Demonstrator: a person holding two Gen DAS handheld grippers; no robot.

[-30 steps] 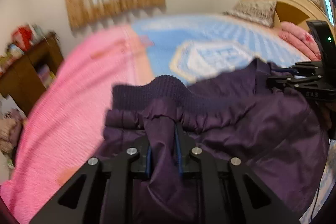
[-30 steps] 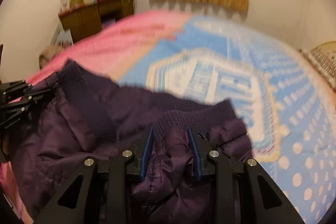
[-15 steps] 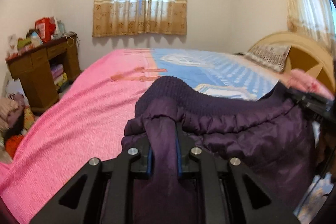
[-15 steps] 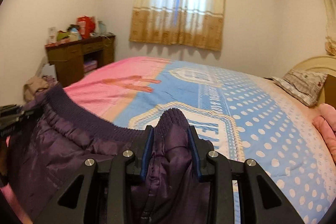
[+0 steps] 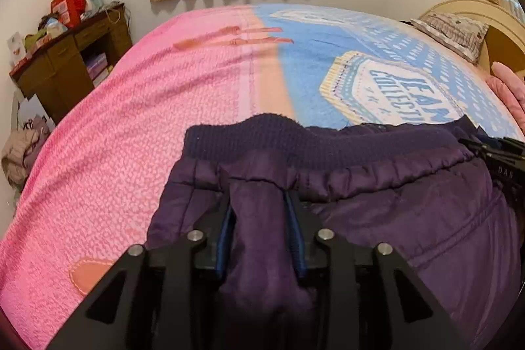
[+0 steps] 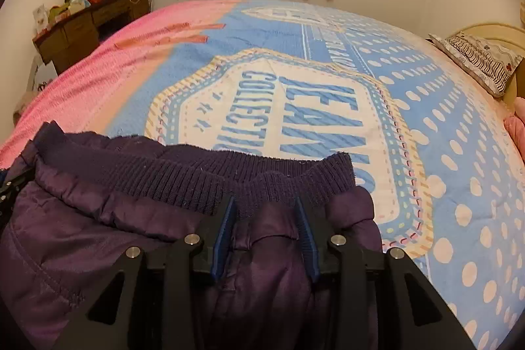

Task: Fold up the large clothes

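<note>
Jaws on both grippers have just been easing apart around the ribbed hem of a quilted dark-purple padded jacket [image 5: 410, 218], now lowered onto the pink-and-blue patterned bedspread [image 5: 164, 107]. Left gripper [image 5: 261, 228] and right gripper [image 6: 264, 228] look to pinch the fabric only lightly, so release seems near. No containers are visible; a cluttered brown wooden desk [image 5: 62, 64] stands beyond.

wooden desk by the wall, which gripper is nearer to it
Left. The left gripper holds the purple jacket over the pink side of the bed, nearer the desk. The right gripper holds it over the blue side, farther off.
</note>
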